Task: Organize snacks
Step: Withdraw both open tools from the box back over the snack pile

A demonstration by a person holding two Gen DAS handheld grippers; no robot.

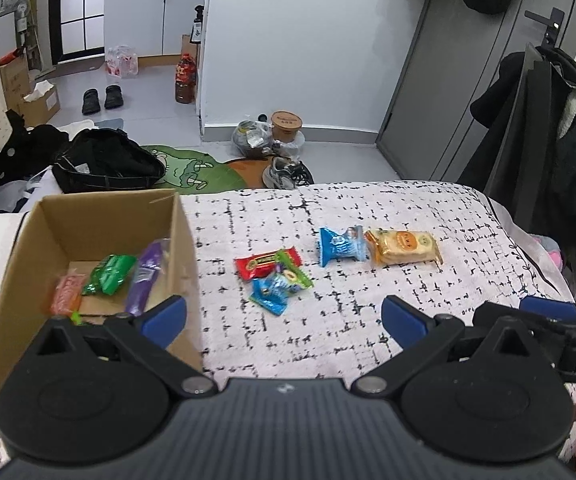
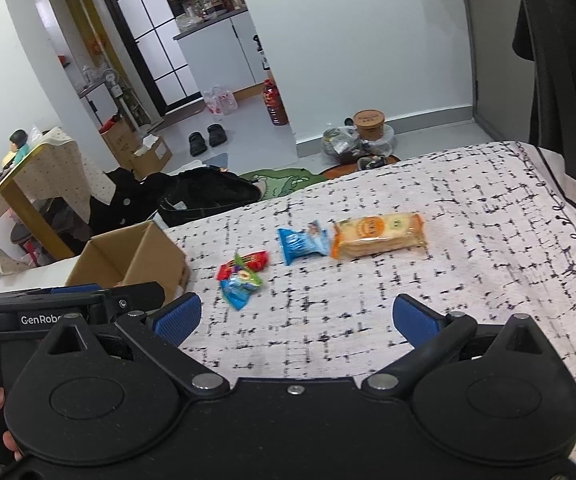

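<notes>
Left wrist view: our left gripper (image 1: pixel 284 316) and right gripper (image 2: pixel 298 314) gape empty above snacks (image 1: pixel 274 276) beside our cardboard box (image 1: pixel 184 236).

— We get even, soft indoor light in both views, and the white wall (image 1: pixel 308 40) looks bright without glare.

— We see only faint shadows under the snack packets (image 2: pixel 376 236). The right view is a little smeared, its packets soft-edged.

— The fisheye bends the door frame (image 1: pixel 412 80), and we lose the corners to dark vignetting.
</notes>
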